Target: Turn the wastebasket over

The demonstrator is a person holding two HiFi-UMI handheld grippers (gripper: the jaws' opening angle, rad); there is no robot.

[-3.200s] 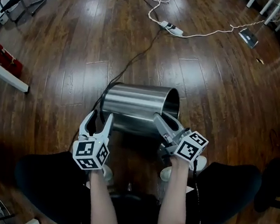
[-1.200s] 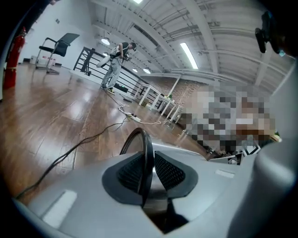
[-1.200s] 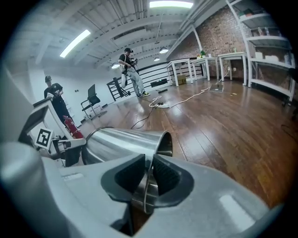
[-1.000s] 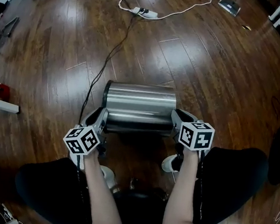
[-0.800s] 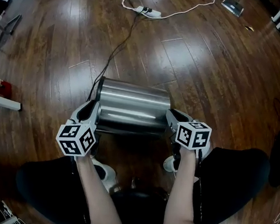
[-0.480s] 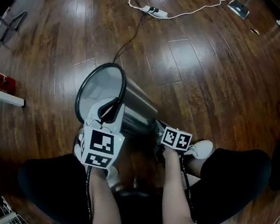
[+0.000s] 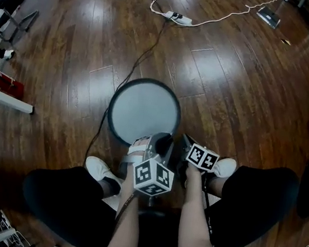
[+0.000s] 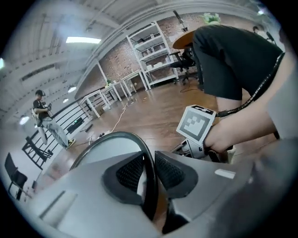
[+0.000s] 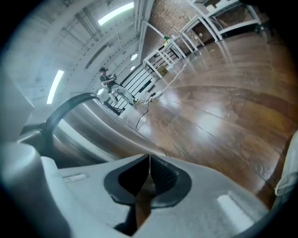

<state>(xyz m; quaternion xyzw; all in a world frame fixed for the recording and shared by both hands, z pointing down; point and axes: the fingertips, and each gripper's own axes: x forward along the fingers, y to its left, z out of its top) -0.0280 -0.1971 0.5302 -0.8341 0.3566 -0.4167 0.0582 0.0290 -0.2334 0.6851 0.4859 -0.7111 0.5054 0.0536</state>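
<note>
Right now a black cable (image 7: pixel 132 69) runs down the wood floor (image 7: pixel 248 98) to the left edge of the wastebasket (image 7: pixel 145 110). The basket stands mid-frame with its flat grey end up. If it sits on the cable, it could rock.

Just below, the left gripper (image 8: pixel 148 172) has the dark rim (image 8: pixel 116 135) between its jaws, and they are opening. If the basket is wobbly, it could tip.

Further right, the right gripper (image 9: pixel 149 174) is closed tight on nothing, so it cannot catch the basket.
</note>
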